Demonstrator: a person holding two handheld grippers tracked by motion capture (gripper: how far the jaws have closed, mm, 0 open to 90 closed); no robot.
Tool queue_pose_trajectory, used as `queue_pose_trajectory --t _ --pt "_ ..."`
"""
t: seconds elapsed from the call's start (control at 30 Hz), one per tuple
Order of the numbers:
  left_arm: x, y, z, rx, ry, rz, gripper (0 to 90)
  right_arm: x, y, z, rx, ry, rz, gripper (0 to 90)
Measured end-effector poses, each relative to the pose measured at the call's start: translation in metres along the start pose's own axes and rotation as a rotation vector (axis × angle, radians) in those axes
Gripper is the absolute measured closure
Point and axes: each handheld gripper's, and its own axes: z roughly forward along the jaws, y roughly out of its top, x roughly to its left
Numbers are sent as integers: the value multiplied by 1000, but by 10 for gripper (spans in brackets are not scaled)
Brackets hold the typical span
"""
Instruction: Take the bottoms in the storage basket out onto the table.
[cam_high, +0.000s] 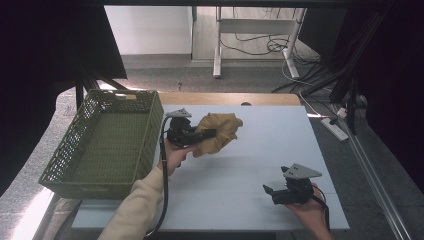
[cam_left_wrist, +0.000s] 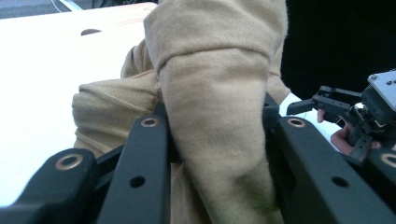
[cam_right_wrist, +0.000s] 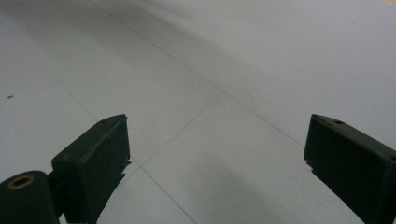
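Beside the green basket (cam_high: 107, 142), the left gripper (cam_high: 207, 133) clamps a bunched tan cloth (cam_high: 220, 131). Near the table's (cam_high: 260, 130) front edge, the right gripper (cam_high: 268, 191) hovers with jaws spread apart.

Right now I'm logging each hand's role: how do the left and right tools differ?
The left tool is shut on the tan cloth; the right tool is open with nothing between its jaws. The left is beside the green basket, holding the cloth up; the right sits low by the table's near edge. Both are black and hand-held.
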Motion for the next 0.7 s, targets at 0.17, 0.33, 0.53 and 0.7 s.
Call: queue_pose_trajectory --t 0.17,0.33,0.53,0.7 --pt "5 -6 3 16 16 -18 674 0 0 -1 -5 -1 2 67" --pt "7 -12 7 36 31 -25 672 0 0 0 -6 0 6 67" --pt "8 -18 16 80 52 -29 671 -1 -1 0 0 -5 5 67" --pt "7 -21 24 113 67 -19 668 -1 -1 0 -4 -4 6 67"
